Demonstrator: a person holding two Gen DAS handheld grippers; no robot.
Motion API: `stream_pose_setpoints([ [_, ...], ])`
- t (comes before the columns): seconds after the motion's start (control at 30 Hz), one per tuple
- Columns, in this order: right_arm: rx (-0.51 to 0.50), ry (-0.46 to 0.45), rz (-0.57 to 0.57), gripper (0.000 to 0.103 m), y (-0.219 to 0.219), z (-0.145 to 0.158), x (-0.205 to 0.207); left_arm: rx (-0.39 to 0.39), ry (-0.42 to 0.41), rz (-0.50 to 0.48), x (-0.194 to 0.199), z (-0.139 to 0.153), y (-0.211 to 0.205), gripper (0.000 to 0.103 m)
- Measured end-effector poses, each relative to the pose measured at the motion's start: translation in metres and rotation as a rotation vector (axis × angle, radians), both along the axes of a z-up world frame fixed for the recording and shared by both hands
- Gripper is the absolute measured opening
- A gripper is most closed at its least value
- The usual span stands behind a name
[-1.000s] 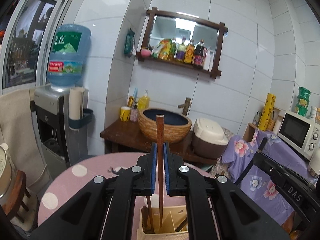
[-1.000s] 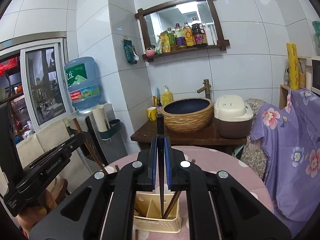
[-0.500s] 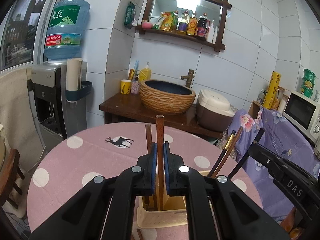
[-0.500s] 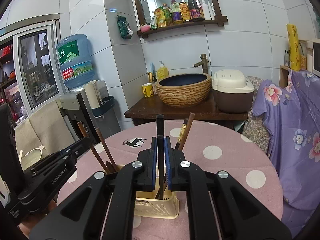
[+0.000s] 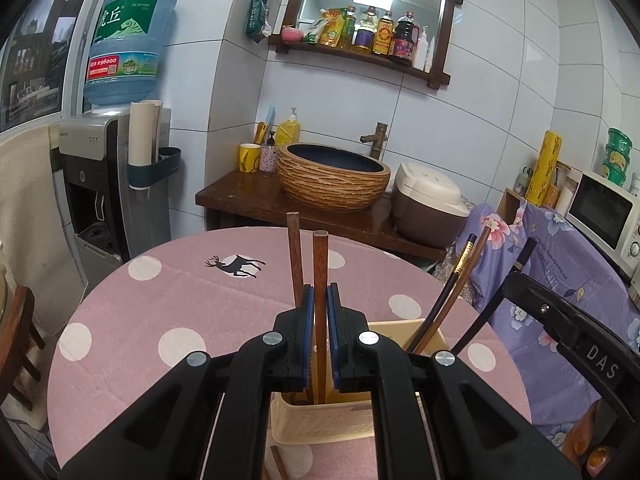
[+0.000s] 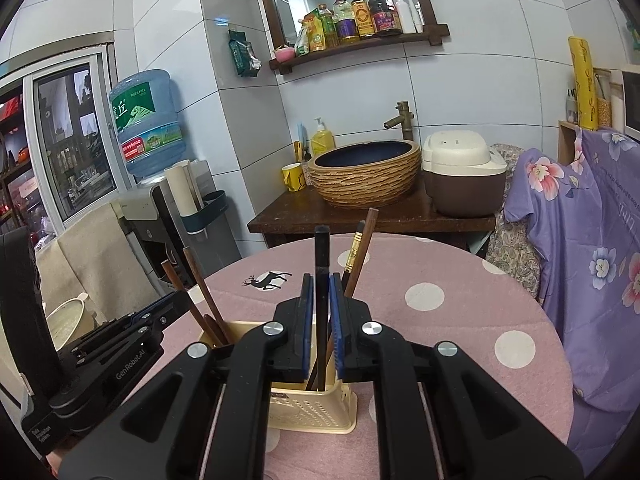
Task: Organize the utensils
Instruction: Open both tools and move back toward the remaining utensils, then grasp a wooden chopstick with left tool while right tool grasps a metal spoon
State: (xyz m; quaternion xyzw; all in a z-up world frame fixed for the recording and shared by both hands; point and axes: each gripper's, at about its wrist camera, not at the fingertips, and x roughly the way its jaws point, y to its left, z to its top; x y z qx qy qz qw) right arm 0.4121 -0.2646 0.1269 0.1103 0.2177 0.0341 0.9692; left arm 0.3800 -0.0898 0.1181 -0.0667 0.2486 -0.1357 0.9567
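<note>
Cream plastic, slotted and split into compartments, the utensil holder (image 6: 320, 408) stands on the pink polka-dot table (image 5: 160, 300) at 6 o'clock in both views, its near wall cut off behind the gripper bodies. In the left wrist view the left gripper (image 5: 320, 320) is clenched on an upright reddish-brown chopstick (image 5: 320, 264) whose lower end sits in the holder's 9 o'clock compartment, just beside a second brown chopstick (image 5: 294, 256). Only this view shows the microwave (image 5: 604, 216) at 3 o'clock and a loose stick on the cloth at 6 o'clock, mostly hidden. In the right wrist view the right gripper (image 6: 320, 312) has its jaws opening around a black chopstick (image 6: 322, 256) standing in the 3 o'clock compartment, a sliver of gap showing at each pad. Only here do the holder's perforated front and the window (image 6: 68, 140) at 9 o'clock appear.
</note>
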Motion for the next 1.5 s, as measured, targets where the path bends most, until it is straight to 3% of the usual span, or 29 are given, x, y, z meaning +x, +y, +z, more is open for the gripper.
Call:
stream_pose_setpoints([
  [0.03, 0.006, -0.005, -0.004, 0.046, -0.001, 0.000, -0.001, 0.003, -0.001, -0.004, -0.002, 0.000, 0.001, 0.009],
  [0.07, 0.012, -0.020, -0.009, 0.053, -0.003, 0.000, -0.005, 0.002, -0.002, -0.007, -0.005, 0.001, 0.001, 0.011],
  [0.23, -0.030, -0.049, -0.014, 0.055, -0.001, -0.003, -0.027, -0.038, -0.007, 0.002, -0.025, -0.003, 0.018, 0.059],
  [0.4, -0.065, 0.009, 0.012, 0.057, 0.005, -0.022, -0.048, -0.069, 0.047, 0.021, -0.046, -0.023, 0.045, 0.073],
  [0.5, -0.075, 0.081, 0.052, 0.062, 0.014, -0.045, -0.056, -0.048, 0.104, 0.044, -0.057, -0.044, 0.059, 0.073],
  [0.73, -0.073, 0.278, 0.129, 0.062, 0.041, -0.120, -0.066, 0.024, 0.216, 0.103, -0.077, -0.100, 0.080, 0.071],
  [0.93, -0.091, 0.375, 0.151, 0.062, 0.059, -0.161, -0.076, 0.041, 0.252, 0.119, -0.088, -0.121, 0.084, 0.069],
  [1.3, -0.203, 0.454, 0.190, 0.061, 0.072, -0.189, -0.104, 0.041, 0.279, 0.118, -0.099, -0.135, 0.085, 0.069],
  [1.5, -0.275, 0.469, 0.182, 0.046, 0.079, -0.193, -0.112, 0.027, 0.290, 0.125, -0.099, -0.137, 0.087, 0.069],
])
